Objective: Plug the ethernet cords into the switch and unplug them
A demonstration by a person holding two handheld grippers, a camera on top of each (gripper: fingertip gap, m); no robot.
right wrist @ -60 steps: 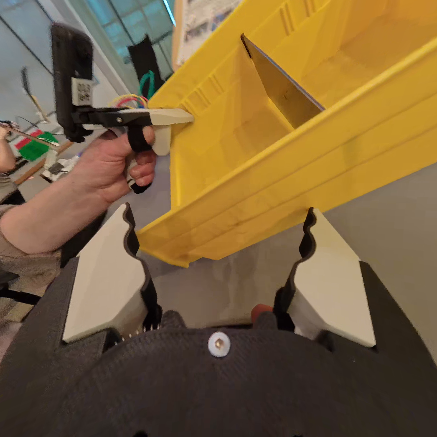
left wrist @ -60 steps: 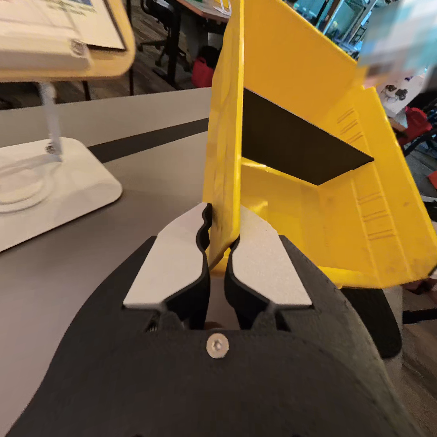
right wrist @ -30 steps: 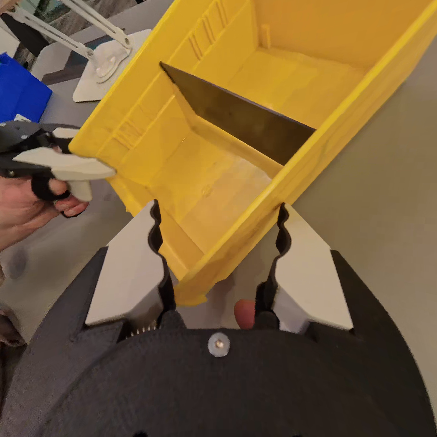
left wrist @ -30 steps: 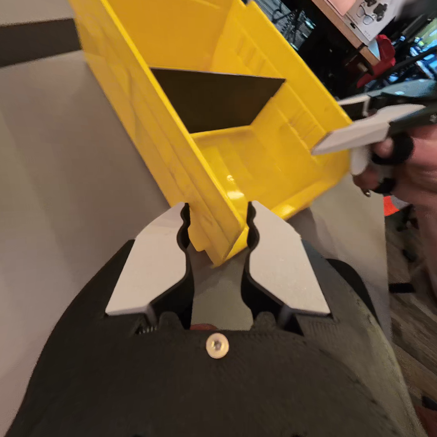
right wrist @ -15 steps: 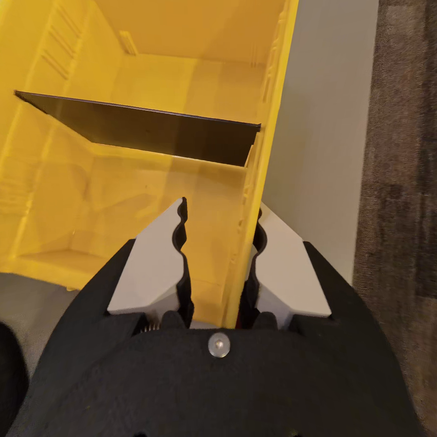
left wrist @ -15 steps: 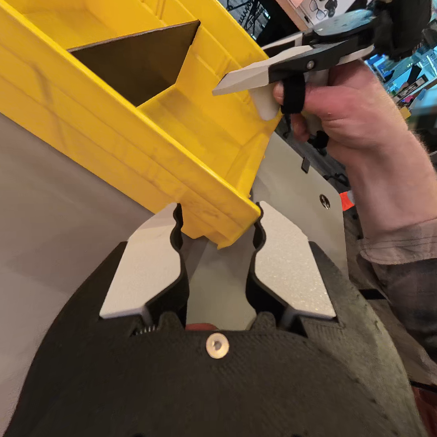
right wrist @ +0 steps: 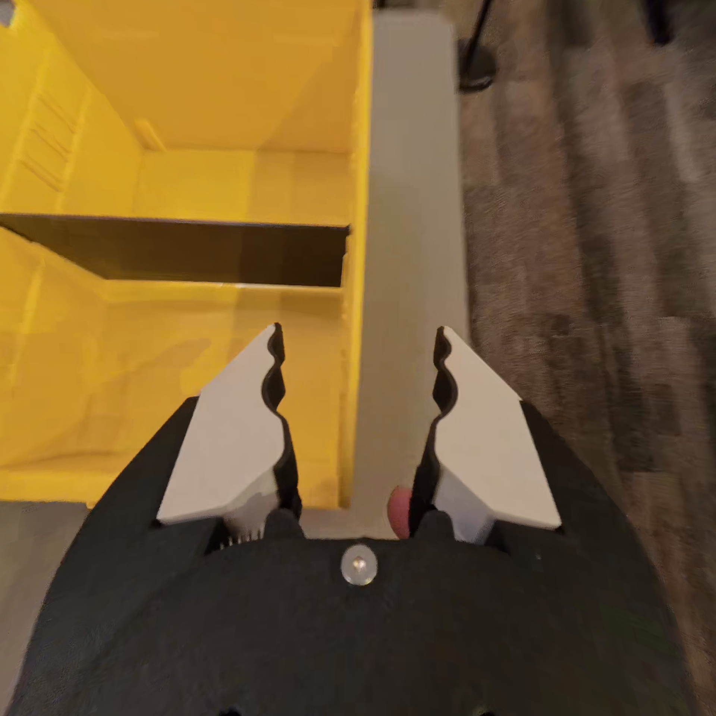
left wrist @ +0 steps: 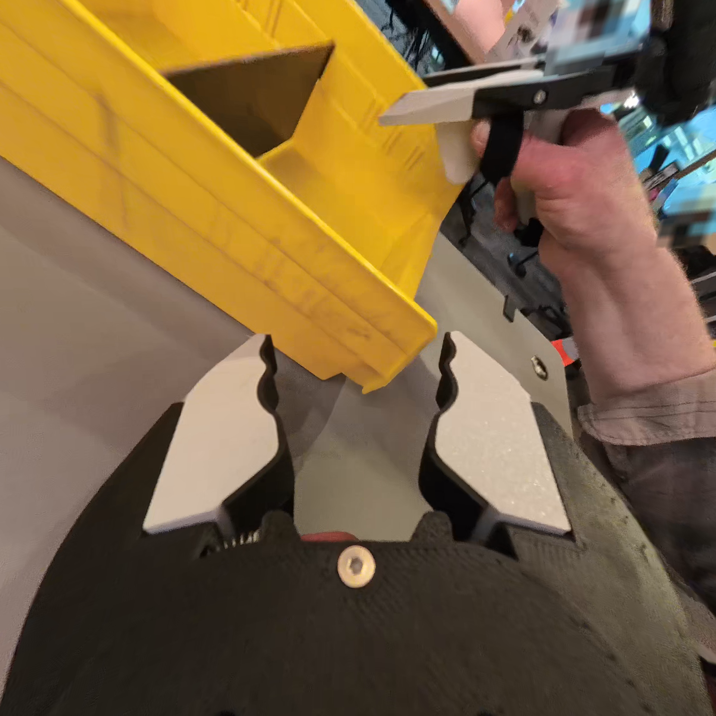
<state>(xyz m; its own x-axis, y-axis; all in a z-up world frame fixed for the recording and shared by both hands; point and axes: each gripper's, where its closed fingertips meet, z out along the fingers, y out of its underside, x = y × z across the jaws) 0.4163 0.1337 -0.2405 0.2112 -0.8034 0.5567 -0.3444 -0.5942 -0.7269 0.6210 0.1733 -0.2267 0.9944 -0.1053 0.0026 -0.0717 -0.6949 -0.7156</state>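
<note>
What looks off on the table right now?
No switch or ethernet cords show in either view. Only an empty yellow bin with a black divider sits at the grey table's edge. Both the left gripper and right gripper are open, holding nothing.

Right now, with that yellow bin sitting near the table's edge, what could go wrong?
The yellow bin sits close to the table edge; a nudge might send it to the floor. The right tool straddles the bin's side wall, open, and lifting could snag it. The left tool flanks a corner and could bump it.

no legible text, labels or numbers anywhere
</note>
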